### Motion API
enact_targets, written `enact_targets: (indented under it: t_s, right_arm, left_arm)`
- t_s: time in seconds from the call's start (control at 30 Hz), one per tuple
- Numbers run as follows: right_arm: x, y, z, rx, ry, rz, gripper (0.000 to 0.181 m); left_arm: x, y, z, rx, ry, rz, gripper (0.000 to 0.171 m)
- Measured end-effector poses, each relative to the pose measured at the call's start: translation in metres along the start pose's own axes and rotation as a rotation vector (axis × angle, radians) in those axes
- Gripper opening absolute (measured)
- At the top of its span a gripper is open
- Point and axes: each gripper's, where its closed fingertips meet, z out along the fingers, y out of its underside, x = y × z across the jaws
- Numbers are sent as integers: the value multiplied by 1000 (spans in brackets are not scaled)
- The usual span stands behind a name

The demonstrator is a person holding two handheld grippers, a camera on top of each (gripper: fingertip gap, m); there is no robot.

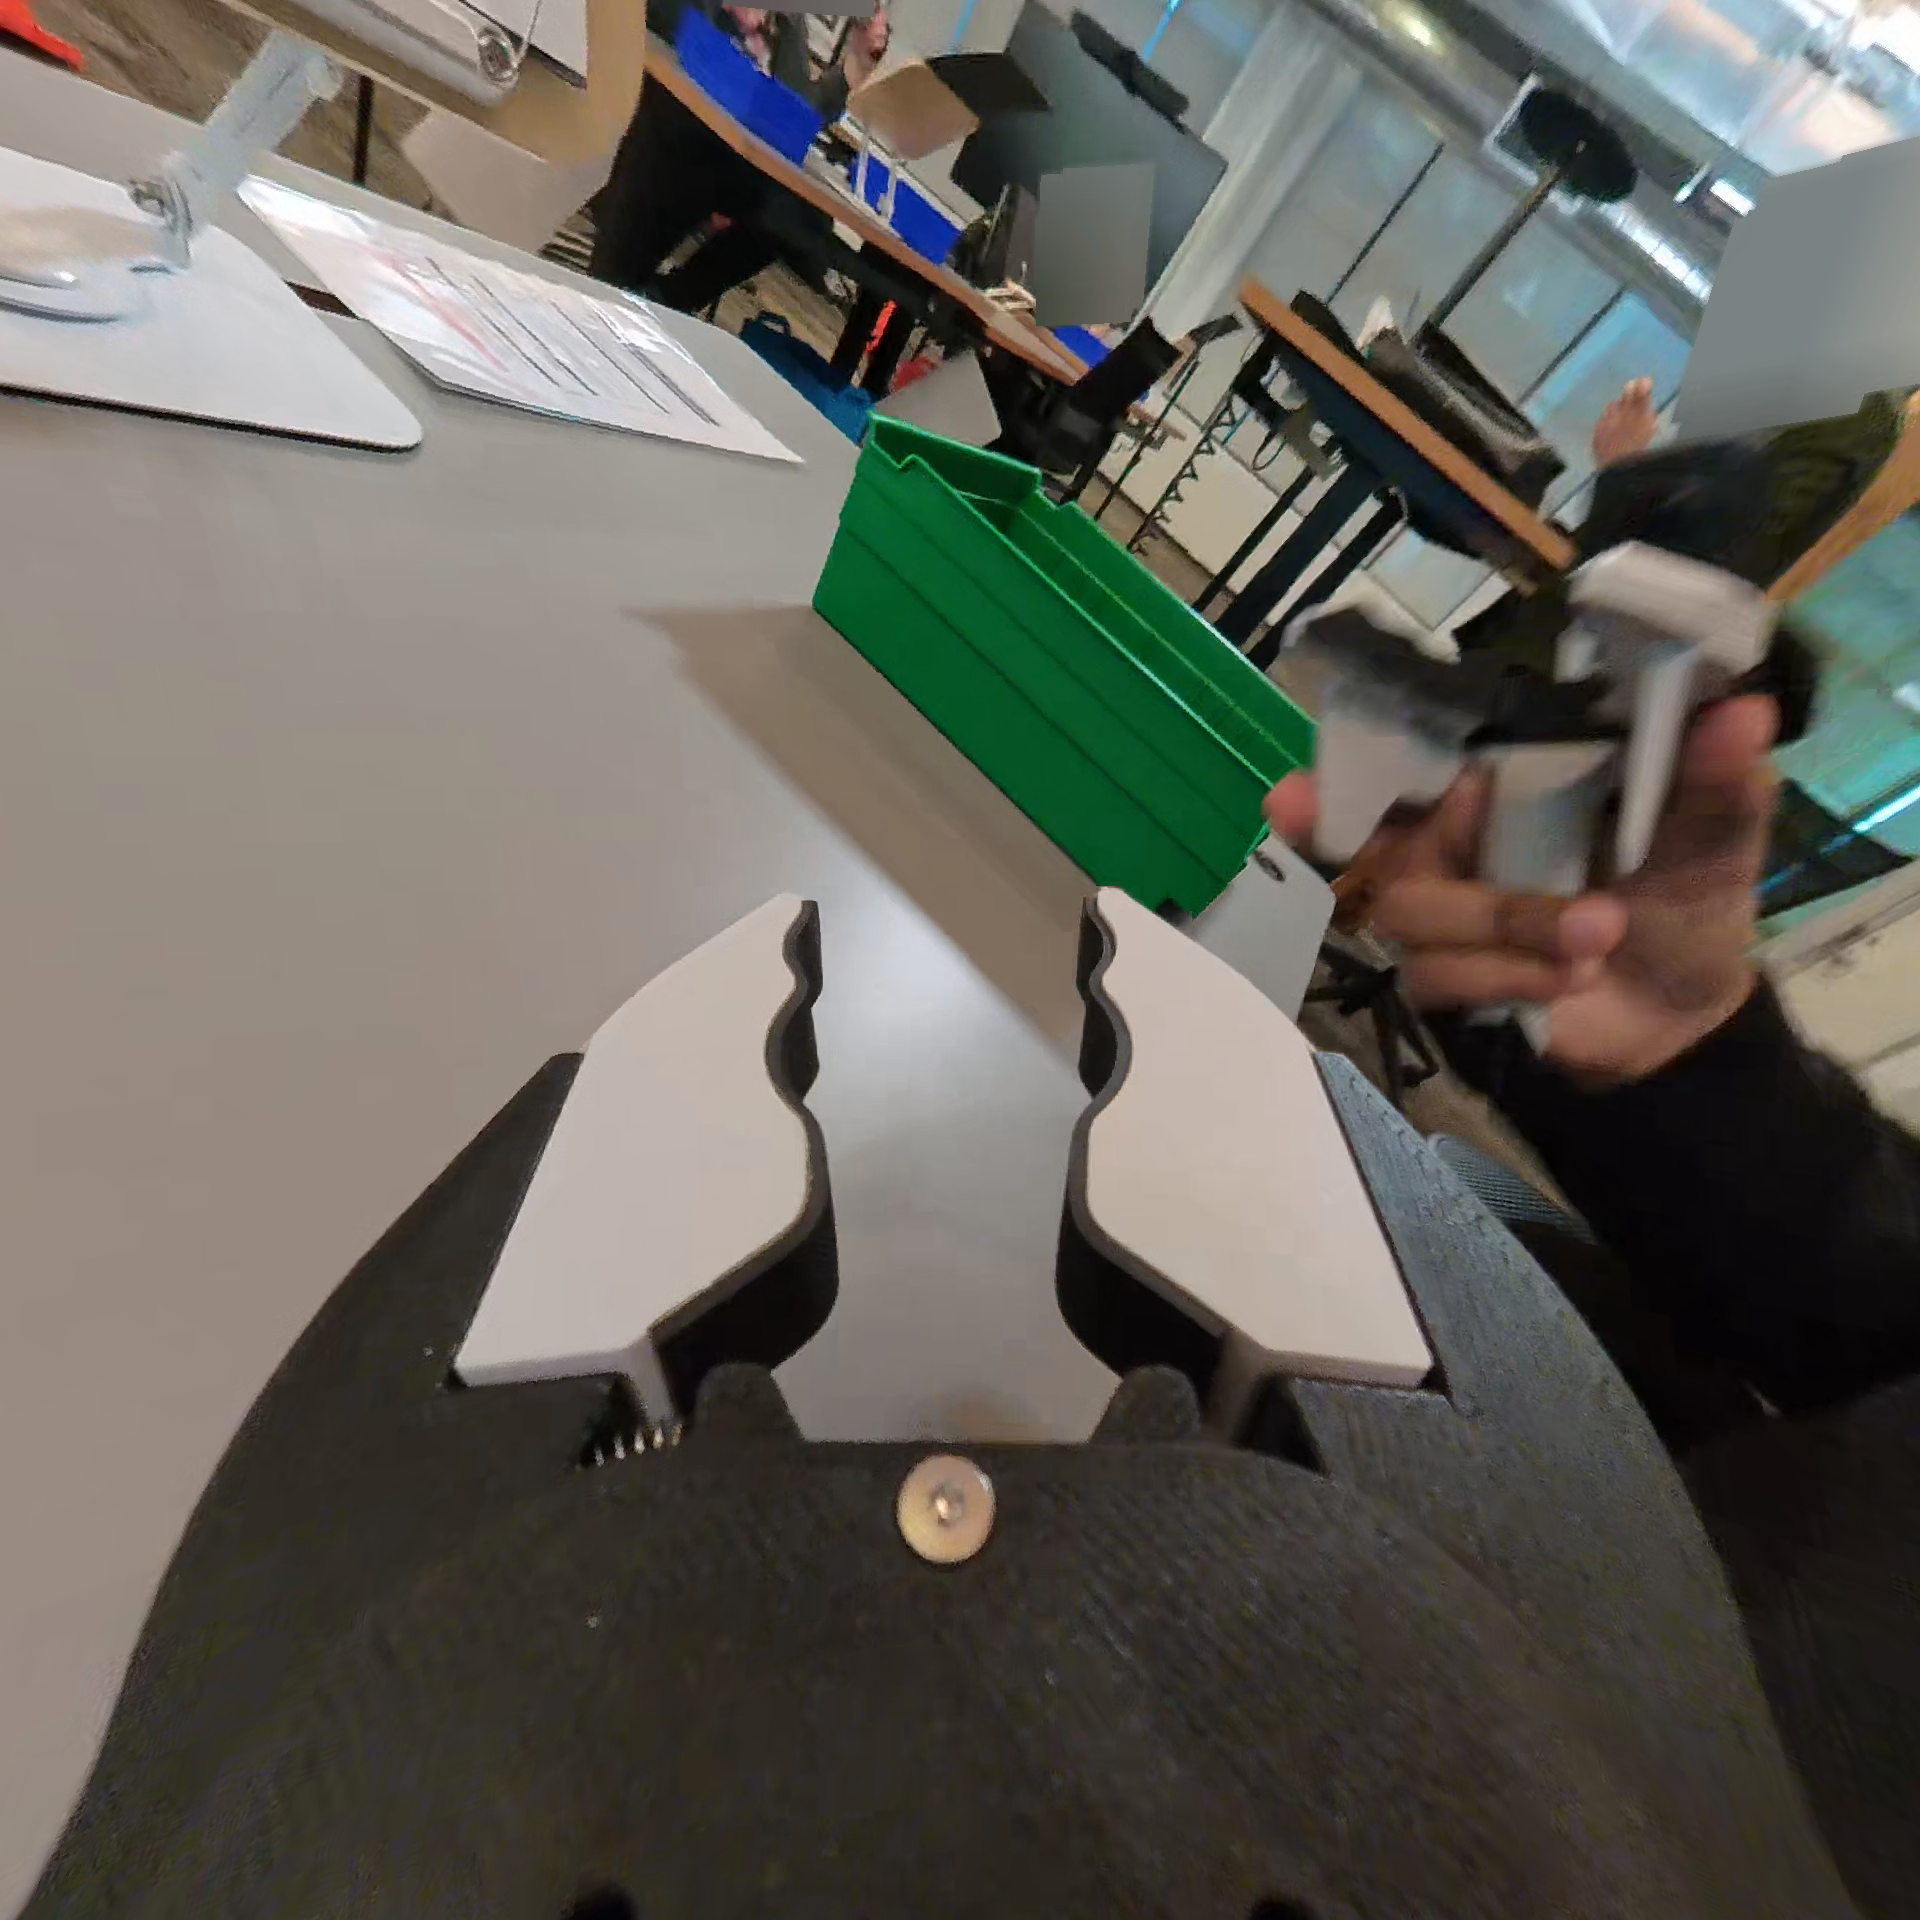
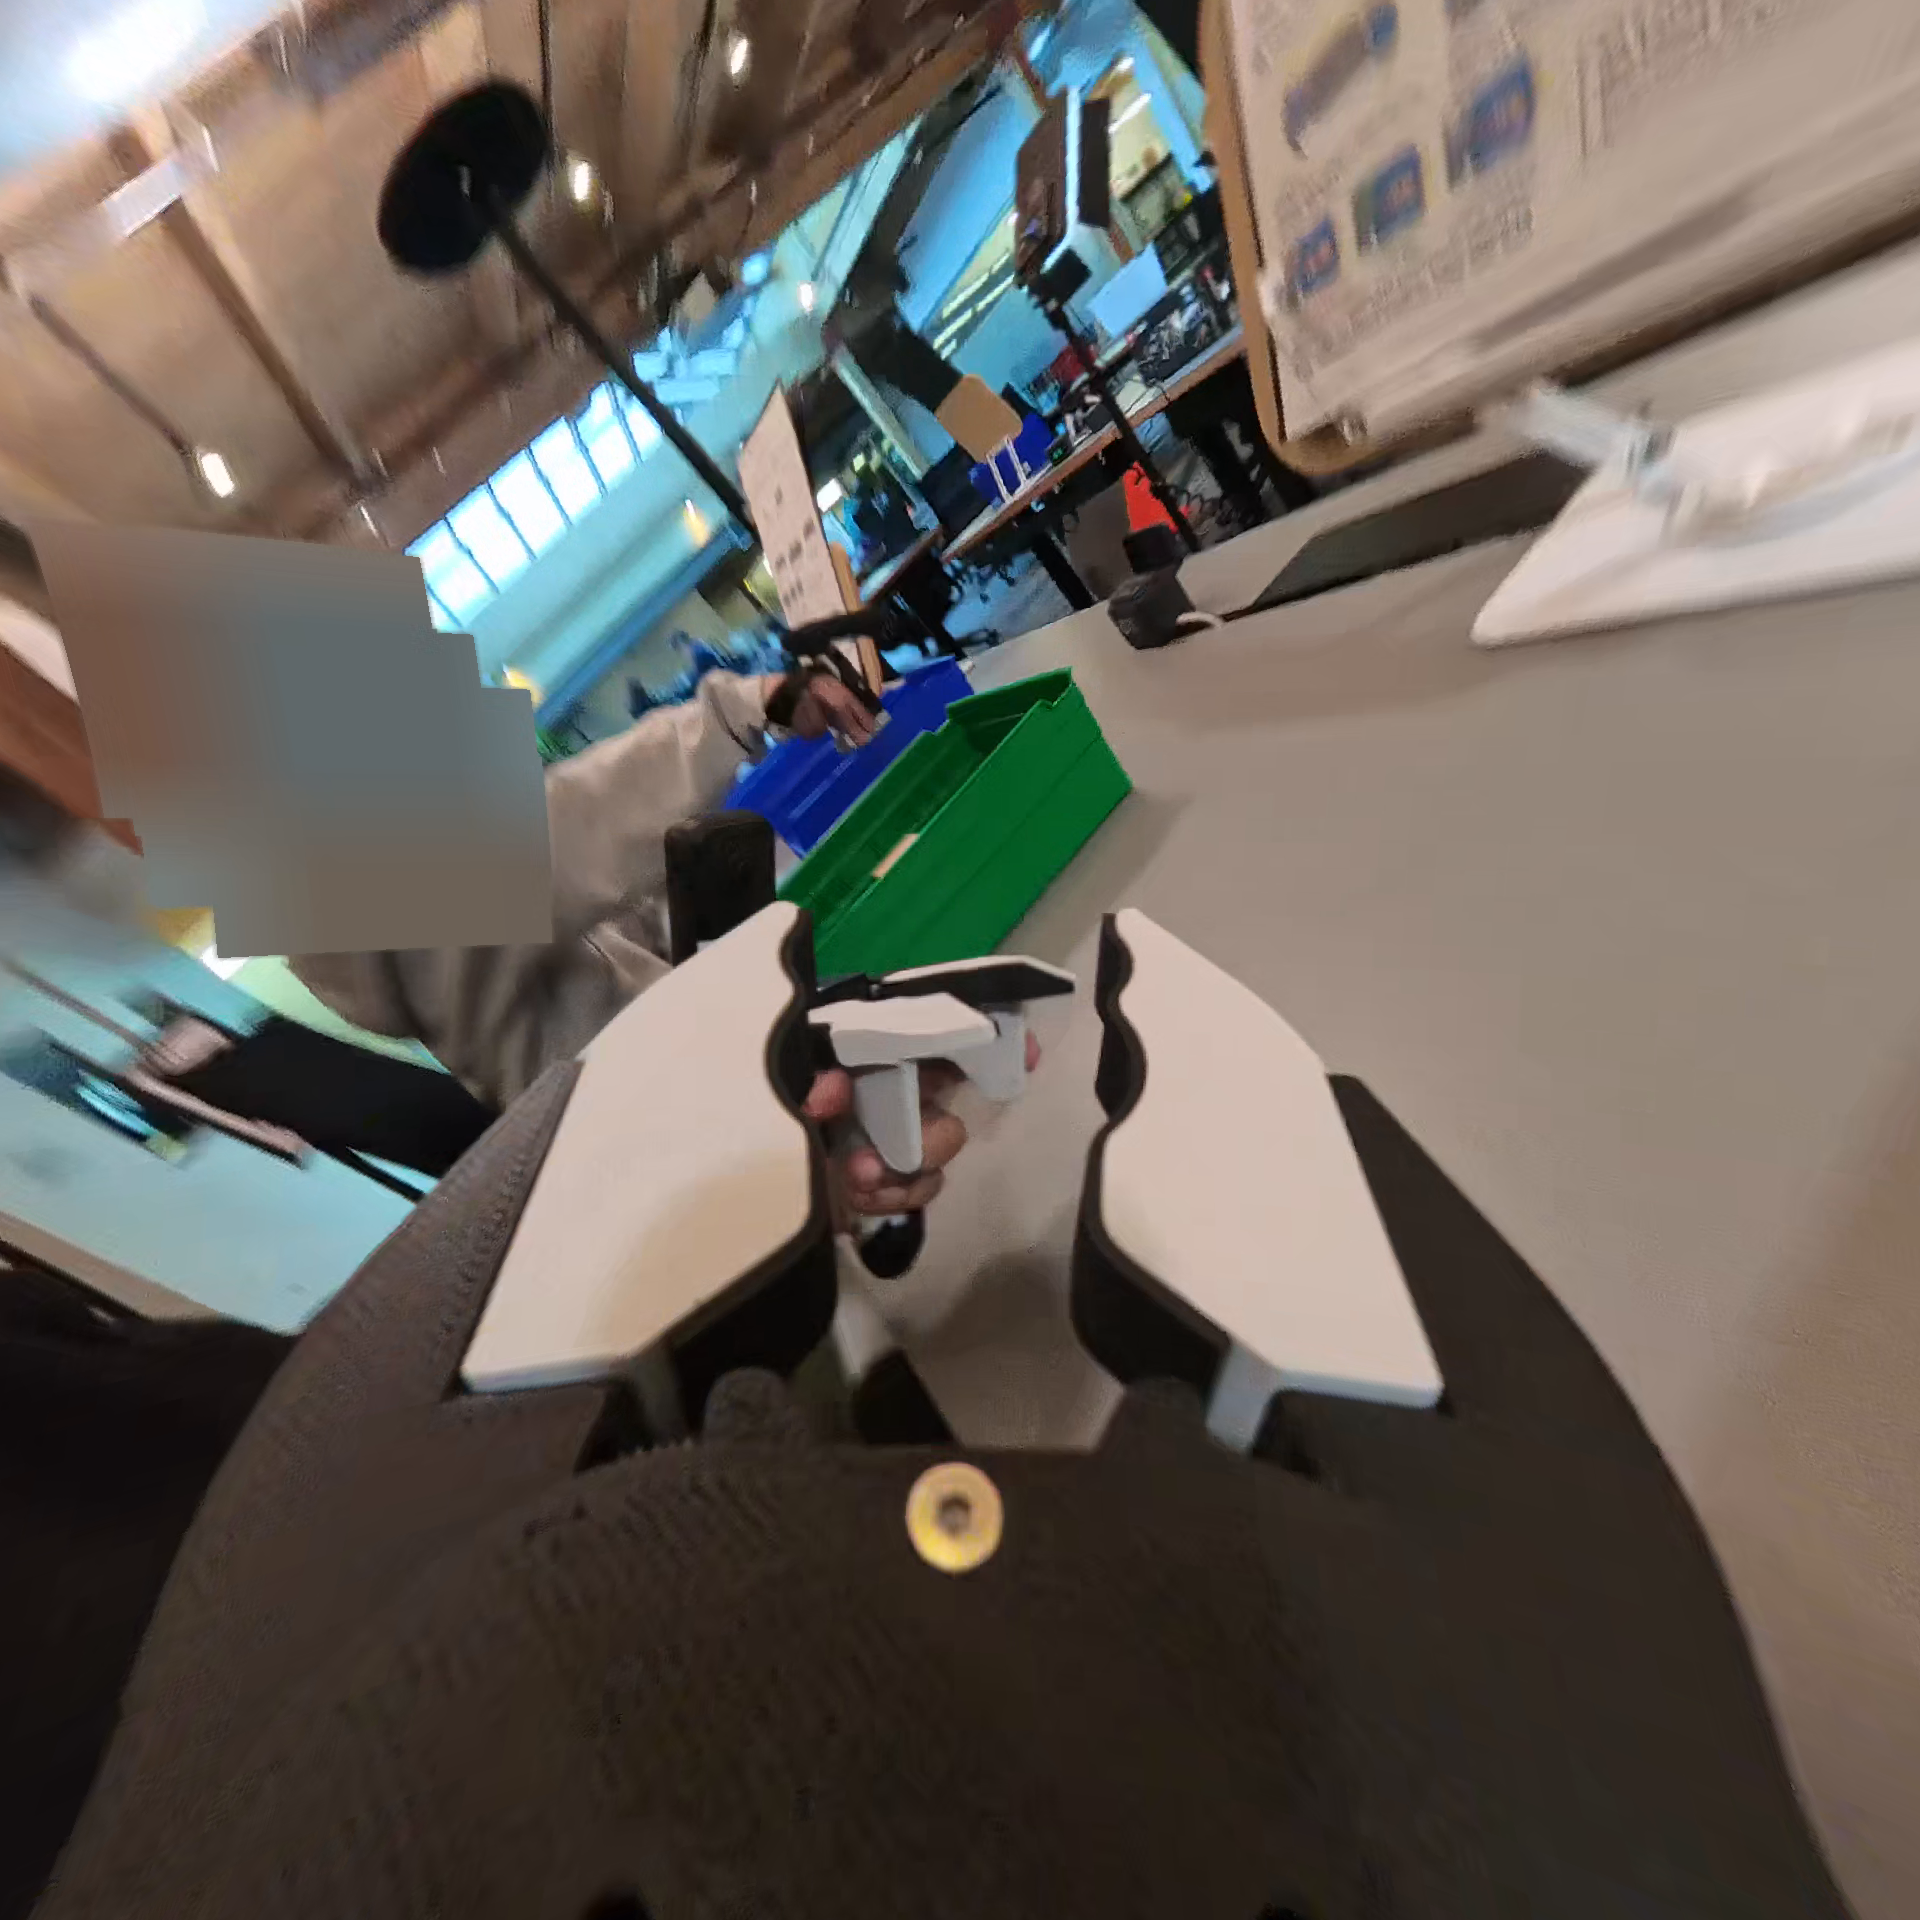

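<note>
My left gripper (image 1: 948,914) is open and empty, held above a grey table (image 1: 416,727). A green plastic bin (image 1: 1039,665) stands near the table's edge ahead of it. My right gripper (image 2: 951,925) is open and empty, tilted, off the table's side. It shows blurred in the left wrist view (image 1: 1538,727), held in a hand (image 1: 1558,956) to the right of the bin. The left gripper shows in the right wrist view (image 2: 935,1029), held in a hand just in front of the green bin (image 2: 966,821).
A white mat (image 1: 208,353) with a metal stand and a printed sheet (image 1: 520,343) lie on the table's far left. A blue bin (image 2: 831,769) sits beyond the green one, where another person in a light sleeve (image 2: 644,769) works. Other desks stand behind.
</note>
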Motion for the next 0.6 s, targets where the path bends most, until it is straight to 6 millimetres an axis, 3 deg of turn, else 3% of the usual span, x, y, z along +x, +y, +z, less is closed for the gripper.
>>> enact_targets:
  t_s: [0.1,0.17,0.27,0.37,0.5,0.6]
  right_arm:
    - [22,27,12,100,0,184,58]
    - [34,41,16,114,45,187,59]
    - [30,53,18,53,19,158,61]
    - [43,71,16,-55,75,62,63]
    - [48,77,9,-107,117,-30,62]
    - [45,75,8,-83,89,11,61]
  left_arm:
    - [0,1,-3,-11,11,12,49]
    - [-5,9,-3,-53,-4,48,50]
    - [-12,21,0,-123,-6,80,52]
    - [-14,20,0,-152,-21,114,55]
    - [-19,-4,-18,-173,-96,266,58]
    - [-26,-43,-57,-192,-196,450,61]
